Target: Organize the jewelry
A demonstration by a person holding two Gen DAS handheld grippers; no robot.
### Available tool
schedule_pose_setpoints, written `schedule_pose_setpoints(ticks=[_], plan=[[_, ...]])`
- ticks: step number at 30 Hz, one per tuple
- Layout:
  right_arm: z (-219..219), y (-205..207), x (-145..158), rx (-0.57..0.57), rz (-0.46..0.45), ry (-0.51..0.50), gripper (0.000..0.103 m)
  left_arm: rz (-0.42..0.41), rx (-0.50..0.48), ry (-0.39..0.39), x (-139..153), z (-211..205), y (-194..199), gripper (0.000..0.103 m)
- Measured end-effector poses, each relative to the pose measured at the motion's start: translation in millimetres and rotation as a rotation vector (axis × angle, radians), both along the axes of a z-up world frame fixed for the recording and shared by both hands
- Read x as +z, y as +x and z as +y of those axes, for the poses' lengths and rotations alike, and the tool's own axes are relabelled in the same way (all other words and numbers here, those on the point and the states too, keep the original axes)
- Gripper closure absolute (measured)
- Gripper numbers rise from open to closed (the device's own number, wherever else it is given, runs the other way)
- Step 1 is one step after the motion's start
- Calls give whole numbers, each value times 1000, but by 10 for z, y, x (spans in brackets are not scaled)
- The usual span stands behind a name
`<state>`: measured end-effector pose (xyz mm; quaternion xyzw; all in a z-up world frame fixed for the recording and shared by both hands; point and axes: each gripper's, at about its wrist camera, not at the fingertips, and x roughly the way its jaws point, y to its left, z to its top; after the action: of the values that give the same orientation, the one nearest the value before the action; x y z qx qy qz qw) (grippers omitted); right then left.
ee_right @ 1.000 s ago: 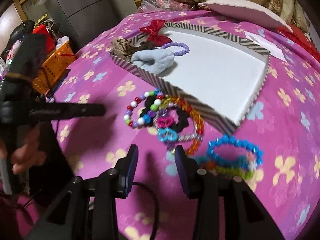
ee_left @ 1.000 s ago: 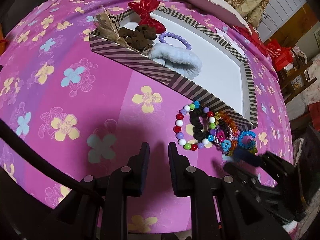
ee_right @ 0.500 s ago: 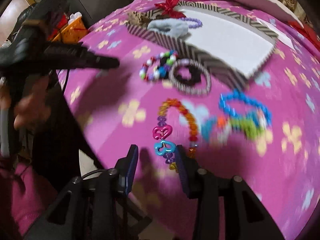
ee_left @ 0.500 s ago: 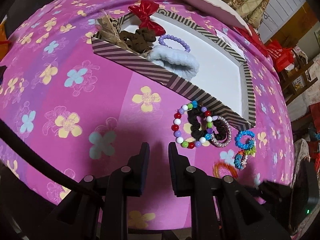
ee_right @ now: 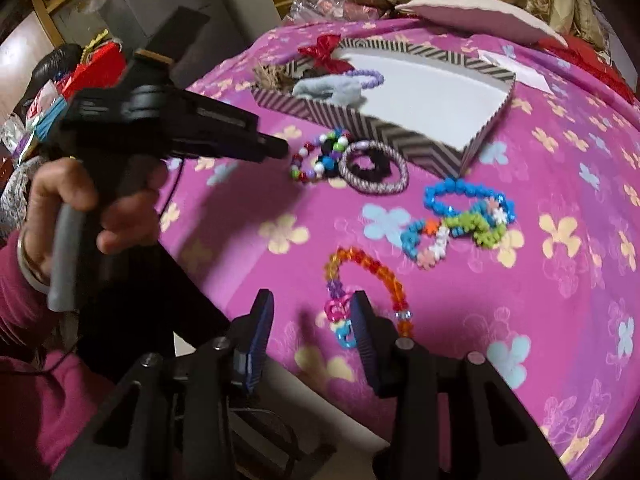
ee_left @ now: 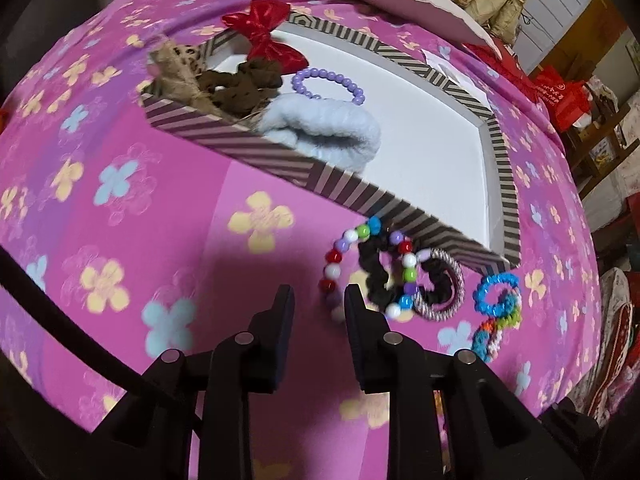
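Note:
My left gripper [ee_left: 318, 308] hovers low over the pink cloth, its jaws opening. The nearest beads of the multicolour bead bracelet [ee_left: 362, 236] lie between its fingers beside the right one, unpressed. A black scrunchie [ee_left: 374, 280] and a striped hair tie [ee_left: 450, 300] overlap that bracelet. My right gripper [ee_right: 310, 316] stands open at the near table edge. The heart charms of the orange bead bracelet [ee_right: 372, 268] lie against its right finger [ee_right: 362, 320]. The striped box [ee_left: 280, 160] holds a red bow [ee_left: 264, 36], a purple bracelet [ee_left: 328, 84] and a pale blue scrunchie [ee_left: 320, 136].
Blue and green woven bracelets [ee_right: 468, 208] lie right of the pile. In the right wrist view a hand holds the left gripper [ee_right: 280, 148] just left of the bead bracelet [ee_right: 316, 160]. A white pillow [ee_right: 472, 12] lies behind the box. The table edge [ee_right: 280, 372] runs under my right fingers.
The orange bracelet has come out of the pile towards the near edge together with my right gripper. My left gripper has shifted right to the bead bracelet and its jaws have widened.

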<state>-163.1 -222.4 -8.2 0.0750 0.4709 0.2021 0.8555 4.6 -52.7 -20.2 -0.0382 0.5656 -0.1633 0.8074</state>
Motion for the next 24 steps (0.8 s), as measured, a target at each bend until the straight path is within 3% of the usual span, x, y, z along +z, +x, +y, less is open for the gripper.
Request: schedule_pose_setpoints(ticks=[5,8,11,24], plan=[[-71,36,-8,-39,-8,24,61,19,3,16,-110,-95,129,56],[-104,58,-34,-51,-3,30,61,-16,-14,60,-108,-151,111,56],[-99,84,-39,-53,-3,23,61,-34,-14,100,-119,-121,82,71],[215,651,-24,2,-48,-71,65,-17,15,68,-51,416,-47,72]])
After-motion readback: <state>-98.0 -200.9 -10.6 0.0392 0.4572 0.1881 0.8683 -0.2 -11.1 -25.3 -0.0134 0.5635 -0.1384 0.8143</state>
